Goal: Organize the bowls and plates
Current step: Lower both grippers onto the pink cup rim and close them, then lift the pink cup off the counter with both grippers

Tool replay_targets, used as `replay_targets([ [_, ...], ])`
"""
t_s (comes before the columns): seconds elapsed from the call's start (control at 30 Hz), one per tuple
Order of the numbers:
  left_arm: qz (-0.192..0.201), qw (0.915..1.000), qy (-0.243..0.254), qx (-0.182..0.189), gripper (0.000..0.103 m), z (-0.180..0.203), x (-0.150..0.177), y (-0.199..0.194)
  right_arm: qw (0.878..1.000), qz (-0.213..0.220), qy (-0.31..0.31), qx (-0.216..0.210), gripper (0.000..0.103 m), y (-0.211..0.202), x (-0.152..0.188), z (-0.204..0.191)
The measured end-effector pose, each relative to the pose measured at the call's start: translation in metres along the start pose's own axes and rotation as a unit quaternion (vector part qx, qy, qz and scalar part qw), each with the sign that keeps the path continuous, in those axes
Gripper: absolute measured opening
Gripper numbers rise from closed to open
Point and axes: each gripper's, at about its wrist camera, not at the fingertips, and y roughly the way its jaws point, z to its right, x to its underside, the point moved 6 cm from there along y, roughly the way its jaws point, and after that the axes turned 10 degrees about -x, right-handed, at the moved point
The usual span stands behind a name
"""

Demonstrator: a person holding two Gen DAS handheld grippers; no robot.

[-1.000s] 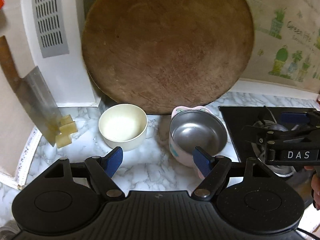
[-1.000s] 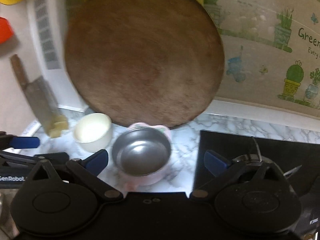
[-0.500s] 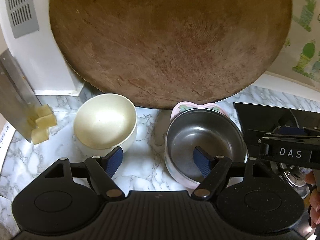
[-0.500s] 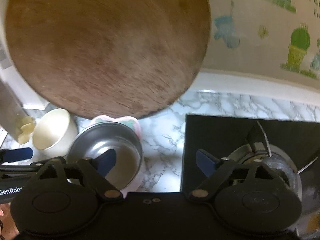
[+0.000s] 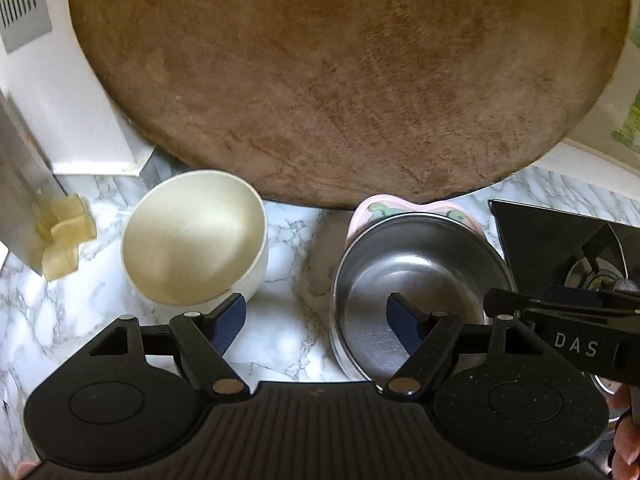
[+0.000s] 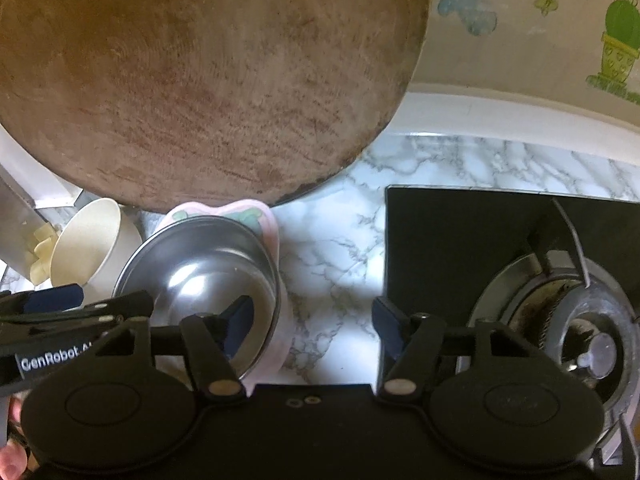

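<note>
While the right claw (image 6: 312, 322) narrows astride the steel bowl's (image 6: 208, 264) three o'clock rim, still ungripped, the left claw (image 5: 316, 318) gapes at nine; next, pinch the wall and lift off the desk (image 6: 340, 240).

Both grippers are matte black plastic – left gripper (image 5: 316, 322) with dark blue pads, right gripper (image 6: 312, 320) lettered "DAS", silver pivot screws.

cutting board (image 5: 340, 72): top cropped | pink bowl (image 5: 400, 208): mostly hidden by steel bowl (image 5: 416, 272)
</note>
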Motion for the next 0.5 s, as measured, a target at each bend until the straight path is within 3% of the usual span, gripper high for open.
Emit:
replay_targets([
  [0.13, -0.003, 1.0000, -0.008, 0.001, 0.076, -0.001, 0.001, 0.003, 1.000, -0.002, 0.003, 0.003, 0.050, 0.002, 0.001, 0.000],
  [0.2, -0.005, 0.9998, -0.014, 0.010, 0.058, 0.000, 0.000, 0.003, 1.000, -0.001, 0.003, 0.000, 0.042, 0.002, 0.001, -0.001],
  [0.5, -0.013, 0.9998, -0.008, 0.014, 0.016, 0.010, -0.001, 0.003, 1.000, -0.003, -0.009, -0.018, 0.016, 0.001, -0.002, -0.013],
])
